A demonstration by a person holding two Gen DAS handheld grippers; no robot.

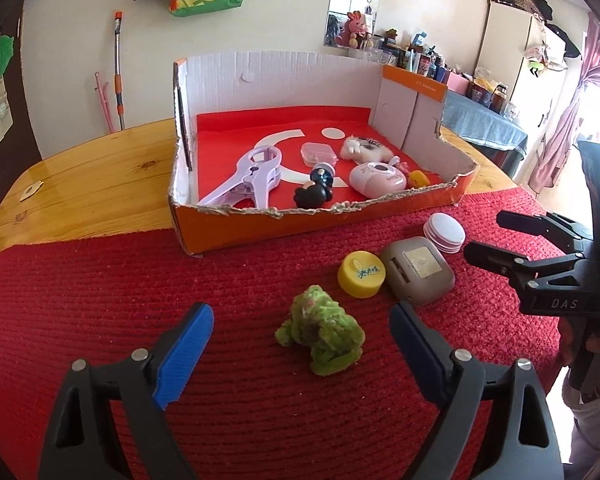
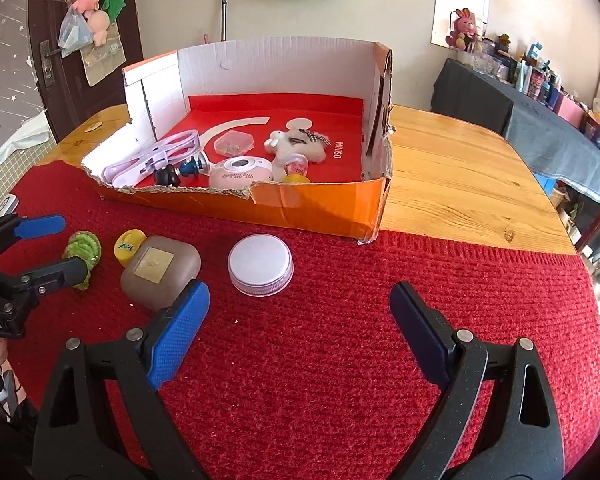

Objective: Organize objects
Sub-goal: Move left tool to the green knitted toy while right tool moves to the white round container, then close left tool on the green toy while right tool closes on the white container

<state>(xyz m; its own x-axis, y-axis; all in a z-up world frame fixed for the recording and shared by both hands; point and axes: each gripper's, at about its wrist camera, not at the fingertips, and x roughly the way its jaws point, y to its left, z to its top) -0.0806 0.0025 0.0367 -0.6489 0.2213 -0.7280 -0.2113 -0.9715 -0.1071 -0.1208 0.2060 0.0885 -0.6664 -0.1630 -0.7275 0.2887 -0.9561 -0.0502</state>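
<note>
I'm partway through tidying — most of the small things already lie in the cardboard box [image 1: 300,216], and four are left out on the red mat [image 1: 140,300] in front of it. My left gripper [image 1: 300,344] stands wide, its two blue pads on either side of the green fuzzy toy [image 1: 320,336] but not touching it. So the step in hand, as I judge it, is picking up that toy. The next move calls for easing the pads down and inward until they press on its soft sides, then lifting it over the torn front wall of the box. It is soft, so it should squash a little and hold without slipping.

My right gripper [image 2: 300,332] is also wide and holds nothing — it hangs over bare mat, with the white lid [image 2: 261,265] just ahead of it and the grey case [image 2: 160,276] near its left pad. That lid looks like its likely next pick.

Counting what remains on the mat: one green toy, one yellow cap [image 1: 361,275], one grey case, one white lid.

In the box I count one lilac clip [image 1: 252,178], one clear little tub [image 1: 318,154], one white plush [image 1: 364,148], one pink round gadget [image 1: 376,178], one black figure [image 1: 314,196], one small blue piece, and one yellow bit partly hidden behind the gadget.
</note>
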